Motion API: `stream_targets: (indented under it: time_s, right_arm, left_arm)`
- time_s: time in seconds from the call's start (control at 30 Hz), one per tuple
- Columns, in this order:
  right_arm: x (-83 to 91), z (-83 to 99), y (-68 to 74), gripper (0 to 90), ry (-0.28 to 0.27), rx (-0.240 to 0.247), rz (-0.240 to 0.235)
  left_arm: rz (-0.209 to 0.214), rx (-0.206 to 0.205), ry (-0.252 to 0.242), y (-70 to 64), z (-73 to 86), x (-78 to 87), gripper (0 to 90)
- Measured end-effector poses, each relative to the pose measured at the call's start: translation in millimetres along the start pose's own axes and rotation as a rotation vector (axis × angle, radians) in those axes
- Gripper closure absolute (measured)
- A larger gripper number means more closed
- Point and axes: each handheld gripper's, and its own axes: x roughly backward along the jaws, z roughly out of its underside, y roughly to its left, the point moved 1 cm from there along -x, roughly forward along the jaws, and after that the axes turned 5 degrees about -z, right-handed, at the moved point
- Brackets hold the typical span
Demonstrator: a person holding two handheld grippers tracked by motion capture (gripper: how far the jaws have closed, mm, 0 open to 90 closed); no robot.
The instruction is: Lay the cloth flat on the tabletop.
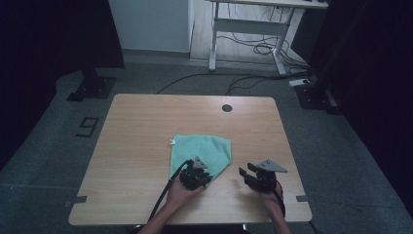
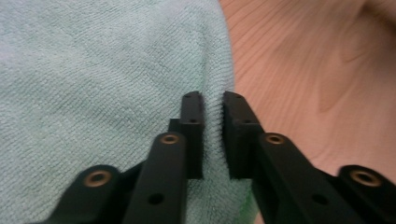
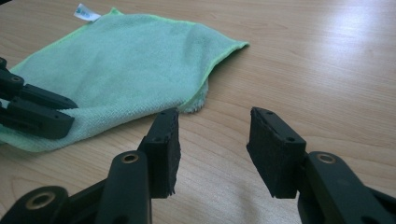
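The green cloth [image 1: 202, 152] lies folded near the surface's [image 1: 141, 126] front edge; the left gripper [image 2: 212, 122] pinches its near edge, so a fold looks underway; the right gripper [image 3: 215, 149], jaws spread, hovers beside it, and should probably take the nearest corner next.

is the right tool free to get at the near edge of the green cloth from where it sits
Probably yes. The right tool is open over bare table, and nothing lies between it and the green cloth. The left tool grips the cloth's edge further along, off to one side of that path.
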Motion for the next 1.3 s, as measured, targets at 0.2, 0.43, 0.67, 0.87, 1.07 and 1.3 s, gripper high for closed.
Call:
stream_targets:
  time_s: [0.2,0.43,0.67,0.87,1.07,1.3]
  right_arm:
    - [3.8,-1.6,-1.5,53.4,-0.017,-0.001,0.002]
    - [3.8,-1.3,-1.5,53.7,-0.017,-0.001,0.005]
    - [4.3,-1.1,-2.2,53.7,-0.018,0.000,0.006]
    - [1.0,-0.4,0.1,53.7,-0.005,0.018,0.002]
    - [-10.2,-2.0,12.8,53.4,0.017,0.059,-0.039]
    - [-32.9,-8.4,35.4,54.0,0.035,0.105,-0.110]
  left_arm:
    - [0.050,0.025,-0.025,10.9,-4.9,14.5,84.8]
    - [0.067,0.032,-0.059,12.8,-10.6,24.4,86.3]
    - [0.031,0.134,-0.113,51.0,-13.2,45.9,85.8]
    - [0.014,0.211,-0.088,84.9,1.1,43.0,85.1]
    - [0.006,0.247,-0.061,96.6,11.1,31.5,84.6]
    - [0.007,0.255,-0.047,98.7,12.8,23.7,84.3]
